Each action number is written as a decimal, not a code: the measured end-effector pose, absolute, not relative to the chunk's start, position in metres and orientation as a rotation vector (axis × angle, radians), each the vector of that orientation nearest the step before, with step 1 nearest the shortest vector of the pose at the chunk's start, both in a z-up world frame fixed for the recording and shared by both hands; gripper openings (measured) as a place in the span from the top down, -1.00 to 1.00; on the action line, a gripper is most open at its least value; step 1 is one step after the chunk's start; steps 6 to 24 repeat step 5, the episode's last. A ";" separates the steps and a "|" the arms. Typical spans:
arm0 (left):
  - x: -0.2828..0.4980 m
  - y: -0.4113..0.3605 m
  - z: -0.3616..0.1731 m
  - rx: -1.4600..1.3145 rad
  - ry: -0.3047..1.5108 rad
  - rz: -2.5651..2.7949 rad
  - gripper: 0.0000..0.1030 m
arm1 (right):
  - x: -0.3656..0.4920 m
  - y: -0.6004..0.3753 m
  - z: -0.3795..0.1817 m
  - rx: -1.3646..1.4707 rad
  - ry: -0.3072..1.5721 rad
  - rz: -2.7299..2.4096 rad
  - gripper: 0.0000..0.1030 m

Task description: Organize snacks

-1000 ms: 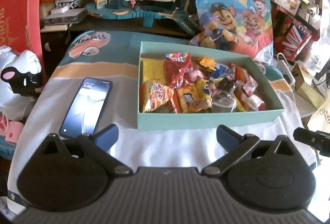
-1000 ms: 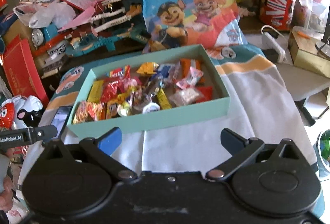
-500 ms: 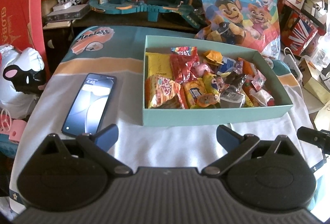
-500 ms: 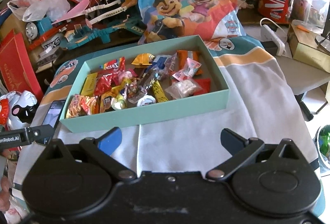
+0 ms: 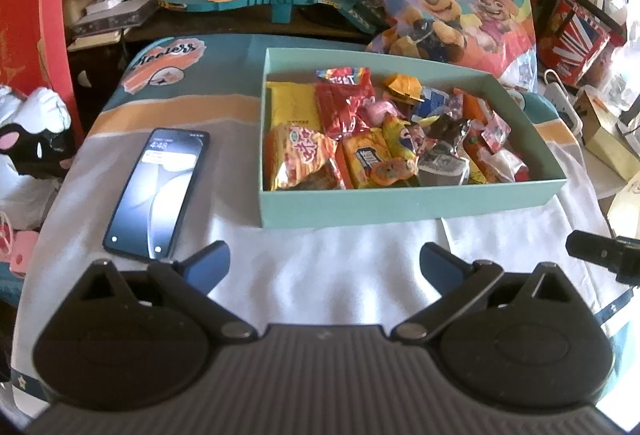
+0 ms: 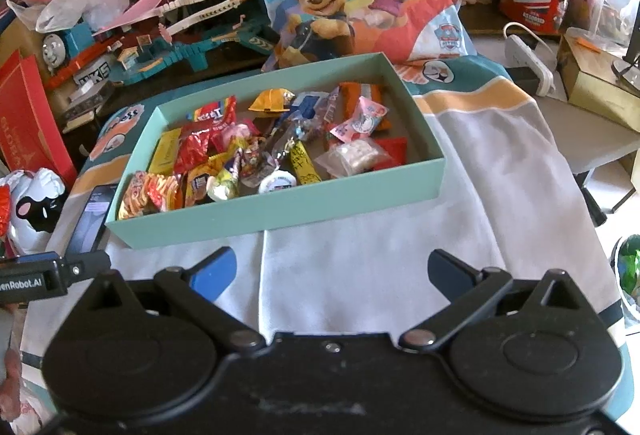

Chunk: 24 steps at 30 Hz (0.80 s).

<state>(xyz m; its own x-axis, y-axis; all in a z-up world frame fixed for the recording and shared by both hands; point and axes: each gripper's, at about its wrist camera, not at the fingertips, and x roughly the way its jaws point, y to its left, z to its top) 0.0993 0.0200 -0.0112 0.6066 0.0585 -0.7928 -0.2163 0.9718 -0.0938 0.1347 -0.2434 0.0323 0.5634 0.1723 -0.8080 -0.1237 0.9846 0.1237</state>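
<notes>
The snacks (image 5: 384,139) are all sitting piled in the green box (image 6: 280,209) on the table, so little seems left, and the left gripper (image 5: 322,261) and right gripper (image 6: 332,269) are hanging wide open, holding nothing

Left gripper (image 5: 323,262): jaws spread wide, nothing between fingertips, fingers level and pointing forward. Right gripper (image 6: 332,269): jaws likewise spread wide, gap bare, fingers level. Right gripper's tip shows at right edge of left view; left gripper's tip at left edge of right view.
</notes>
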 end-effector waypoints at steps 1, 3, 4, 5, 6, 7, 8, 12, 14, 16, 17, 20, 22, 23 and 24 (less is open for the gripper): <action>0.099 0.019 -0.010 -0.179 0.903 0.159 -0.99 | 0.135 -0.244 0.033 0.054 0.955 0.174 -1.00; 0.099 0.017 -0.007 -0.163 0.896 0.156 -0.99 | 0.135 -0.243 0.034 0.048 0.953 0.170 -1.00; 0.099 0.015 -0.006 -0.156 0.895 0.157 -0.99 | 0.136 -0.243 0.034 0.044 0.955 0.169 -1.00; 0.099 0.014 -0.005 -0.150 0.895 0.159 -0.99 | 0.137 -0.243 0.033 0.040 0.957 0.171 -1.00; 0.099 0.014 -0.005 -0.150 0.895 0.159 -0.99 | 0.137 -0.243 0.033 0.040 0.957 0.171 -1.00; 0.099 0.014 -0.005 -0.150 0.895 0.159 -0.99 | 0.137 -0.243 0.033 0.040 0.957 0.171 -1.00; 0.099 0.014 -0.005 -0.150 0.895 0.159 -0.99 | 0.137 -0.243 0.033 0.040 0.957 0.171 -1.00; 0.099 0.014 -0.005 -0.150 0.895 0.159 -0.99 | 0.137 -0.243 0.033 0.040 0.957 0.171 -1.00; 0.099 0.014 -0.005 -0.150 0.895 0.159 -0.99 | 0.137 -0.243 0.033 0.040 0.957 0.171 -1.00; 0.099 0.014 -0.005 -0.150 0.895 0.159 -0.99 | 0.137 -0.243 0.033 0.040 0.957 0.171 -1.00; 0.099 0.014 -0.005 -0.150 0.895 0.159 -0.99 | 0.137 -0.243 0.033 0.040 0.957 0.171 -1.00; 0.099 0.014 -0.005 -0.150 0.895 0.159 -0.99 | 0.137 -0.243 0.033 0.040 0.957 0.171 -1.00; 0.099 0.014 -0.005 -0.150 0.895 0.159 -0.99 | 0.137 -0.243 0.033 0.040 0.957 0.171 -1.00; 0.099 0.014 -0.005 -0.150 0.895 0.159 -0.99 | 0.137 -0.243 0.033 0.040 0.957 0.171 -1.00; 0.099 0.014 -0.005 -0.150 0.895 0.159 -0.99 | 0.137 -0.243 0.033 0.040 0.957 0.171 -1.00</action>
